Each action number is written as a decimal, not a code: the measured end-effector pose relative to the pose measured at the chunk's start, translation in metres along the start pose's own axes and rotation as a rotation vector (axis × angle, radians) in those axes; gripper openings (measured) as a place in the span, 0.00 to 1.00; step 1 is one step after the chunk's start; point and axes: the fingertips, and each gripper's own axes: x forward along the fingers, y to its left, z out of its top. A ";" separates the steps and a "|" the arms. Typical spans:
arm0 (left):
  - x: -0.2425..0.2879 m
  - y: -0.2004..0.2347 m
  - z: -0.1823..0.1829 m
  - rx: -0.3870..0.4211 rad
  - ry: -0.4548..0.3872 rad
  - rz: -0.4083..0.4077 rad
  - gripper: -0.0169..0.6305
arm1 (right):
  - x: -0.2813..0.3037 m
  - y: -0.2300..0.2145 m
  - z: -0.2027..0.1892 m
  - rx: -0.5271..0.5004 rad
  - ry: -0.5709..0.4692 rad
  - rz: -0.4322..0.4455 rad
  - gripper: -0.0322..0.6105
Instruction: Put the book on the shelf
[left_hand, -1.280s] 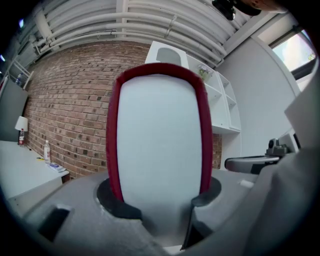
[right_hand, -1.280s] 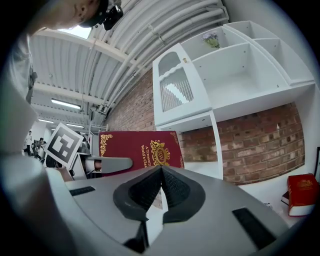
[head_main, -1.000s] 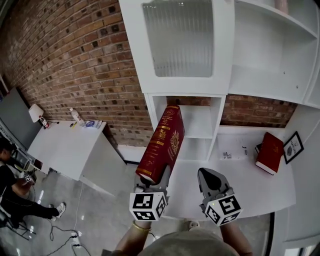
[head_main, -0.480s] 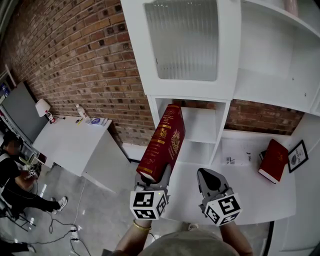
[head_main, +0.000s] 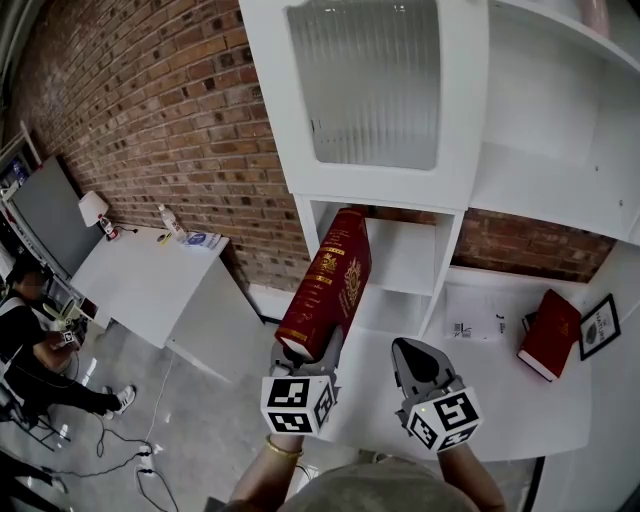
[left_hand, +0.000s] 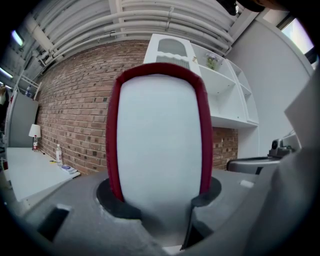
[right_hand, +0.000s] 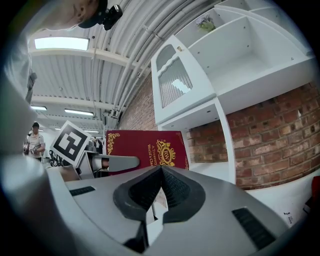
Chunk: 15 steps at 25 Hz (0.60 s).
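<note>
Before the shelf, the fingers of the left gripper clamped the red book upright between them, while the right gripper beside it had its fingers pressed together, empty.

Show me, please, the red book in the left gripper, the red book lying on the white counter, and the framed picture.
held red book (head_main: 335, 285): head view, front cover.
lying red book (head_main: 550, 335): head view, cover middle.
framed picture (head_main: 600, 327): head view, glass centre.
</note>
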 end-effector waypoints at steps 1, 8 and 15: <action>0.002 0.000 -0.001 0.001 0.004 0.003 0.38 | 0.000 -0.001 0.000 0.000 0.000 0.004 0.06; 0.014 -0.003 -0.002 0.014 0.016 0.018 0.38 | 0.003 -0.009 -0.005 0.002 0.014 0.026 0.06; 0.025 -0.005 -0.003 0.024 0.033 0.030 0.38 | 0.006 -0.012 -0.007 0.000 0.026 0.054 0.06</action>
